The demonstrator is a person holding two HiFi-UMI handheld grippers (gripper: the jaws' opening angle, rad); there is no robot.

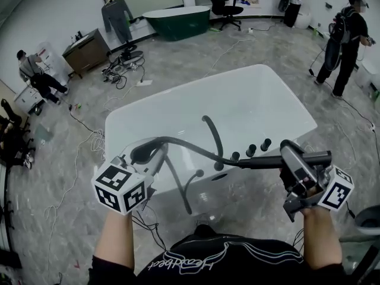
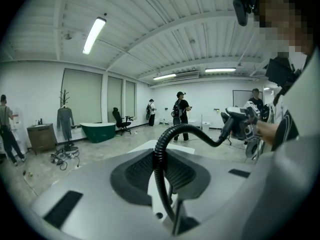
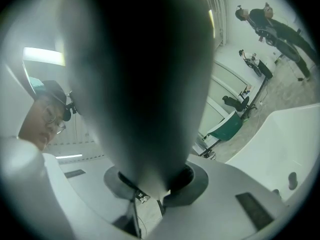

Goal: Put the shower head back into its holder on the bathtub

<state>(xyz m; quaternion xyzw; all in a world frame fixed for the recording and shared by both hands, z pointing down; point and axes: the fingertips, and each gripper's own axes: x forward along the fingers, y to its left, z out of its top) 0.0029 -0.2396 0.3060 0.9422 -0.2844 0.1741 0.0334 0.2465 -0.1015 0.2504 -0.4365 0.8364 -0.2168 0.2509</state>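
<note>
Shower head [image 1: 267, 160], dark and lying roughly level, is clamped between the jaws of the right hand-held gripper [image 1: 292, 159]; it hangs in the air just off the near rim of the white bathtub [image 1: 267, 100], on the person's side of the dark knobs [image 1: 250, 150] set along that rim; in the right gripper view it fills the gap between the jaws as a broad dark blur, with the bathtub's white wall low at the right; a black ribbed hose [image 1: 190, 146] leaves the shower head's end and arcs along the near side of the bathtub to the left hand-held gripper [image 1: 149, 154], whose jaws are closed on it near the bathtub's near left corner; in the left gripper view the hose [image 2: 159, 156] rises from between the jaws and bends across to the other hand-held gripper; a curved dark spout [image 1: 212, 132] stands on the bathtub's near rim beside the knobs; a green tub [image 1: 178, 21] sits well beyond the bathtub's far end.
</note>
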